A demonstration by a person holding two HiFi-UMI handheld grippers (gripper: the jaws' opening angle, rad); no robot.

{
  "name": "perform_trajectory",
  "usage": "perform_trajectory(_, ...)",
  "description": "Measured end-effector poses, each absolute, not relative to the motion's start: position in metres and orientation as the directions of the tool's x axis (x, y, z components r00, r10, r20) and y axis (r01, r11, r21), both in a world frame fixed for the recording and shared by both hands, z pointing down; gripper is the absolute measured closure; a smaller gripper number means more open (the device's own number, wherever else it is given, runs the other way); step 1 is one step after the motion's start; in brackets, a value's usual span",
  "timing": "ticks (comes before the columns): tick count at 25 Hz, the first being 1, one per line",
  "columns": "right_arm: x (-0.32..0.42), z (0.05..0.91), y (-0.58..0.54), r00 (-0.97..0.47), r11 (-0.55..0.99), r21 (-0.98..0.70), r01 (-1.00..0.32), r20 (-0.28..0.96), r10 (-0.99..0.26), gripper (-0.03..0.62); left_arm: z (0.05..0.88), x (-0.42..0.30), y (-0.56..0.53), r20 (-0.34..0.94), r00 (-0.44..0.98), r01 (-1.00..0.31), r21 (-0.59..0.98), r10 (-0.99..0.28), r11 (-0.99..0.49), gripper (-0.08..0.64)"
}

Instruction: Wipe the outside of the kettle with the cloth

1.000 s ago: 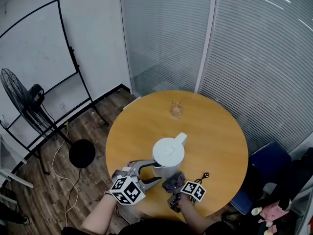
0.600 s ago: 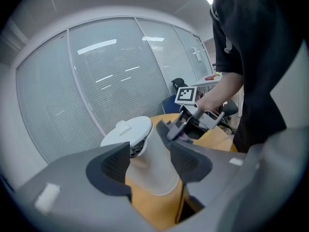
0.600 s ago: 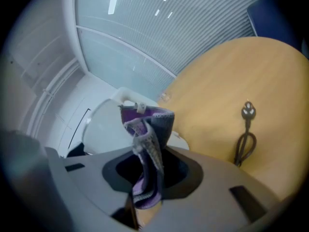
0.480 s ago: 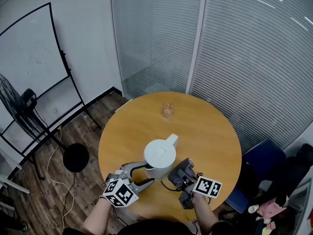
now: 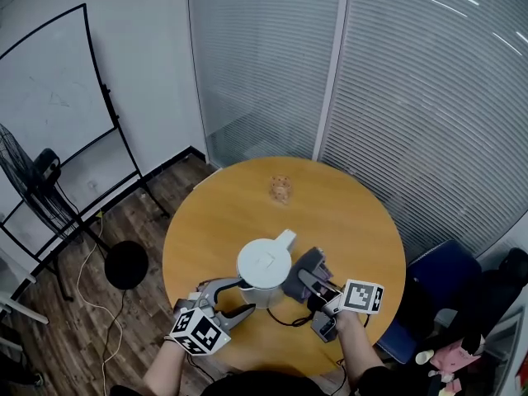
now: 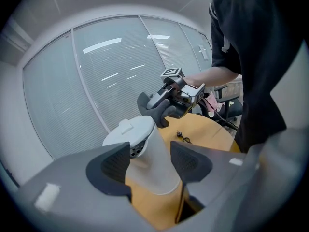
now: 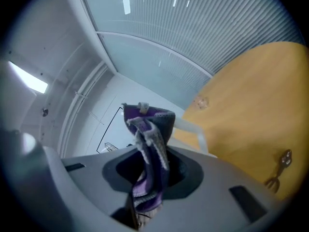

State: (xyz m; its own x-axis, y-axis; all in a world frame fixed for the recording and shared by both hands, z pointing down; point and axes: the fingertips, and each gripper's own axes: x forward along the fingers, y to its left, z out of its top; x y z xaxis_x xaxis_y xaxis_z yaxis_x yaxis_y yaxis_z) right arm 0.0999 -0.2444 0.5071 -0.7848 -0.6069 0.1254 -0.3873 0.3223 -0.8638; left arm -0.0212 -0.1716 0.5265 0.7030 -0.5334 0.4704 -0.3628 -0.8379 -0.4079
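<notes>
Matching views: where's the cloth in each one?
Head view: cloth lower centre, against the right side of the kettle.
Left gripper view: cloth centre, just above the kettle.
Right gripper view: cloth centre, pinched between the fingers.
Shared landmark: the round wooden table.

You stood over a round wooden table (image 5: 363, 221), with a white kettle (image 5: 264, 264) towards its near side. Your left gripper (image 5: 239, 297) came in from the near left, jaws spread beside the kettle's near side. Your right gripper (image 5: 309, 279) held a dark grey cloth (image 5: 299, 262) against the kettle's right side. A small pale object (image 5: 280, 190) lay well apart on the table's far side. A whiteboard (image 5: 49, 81) and a floor fan (image 5: 37, 176) stood at left.
</notes>
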Motion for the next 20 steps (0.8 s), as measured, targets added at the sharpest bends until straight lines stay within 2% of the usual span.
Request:
perform_trajectory(3,0.102,0.528,-0.253,-0.79,0.283,-0.873,-0.396,0.168,-0.589,0.495,0.525,-0.021,-0.173,0.467,0.693,-0.379,-0.41,-0.549,-0.829,0.311)
perform_trajectory(11,0.105,0.638,-0.26,-0.752,0.08,-0.858,-0.507,0.395,-0.528,0.495,0.523,-0.019,-0.175,0.46,0.669,-0.423,-0.411,-0.584,-0.808,0.311)
perform_trajectory(16,0.103,0.703,-0.253,-0.673,0.042,-0.737,-0.674,0.59,-0.446,0.495,0.524,-0.018,-0.175,0.471,0.65,-0.438,-0.409,-0.596,-0.801,0.31)
perform_trajectory(20,0.101,0.733,-0.25,-0.6,0.03,-0.646,-0.763,0.69,-0.405,0.495,0.524,-0.018,-0.175,0.471,0.645,-0.445,-0.409,-0.602,-0.797,0.307)
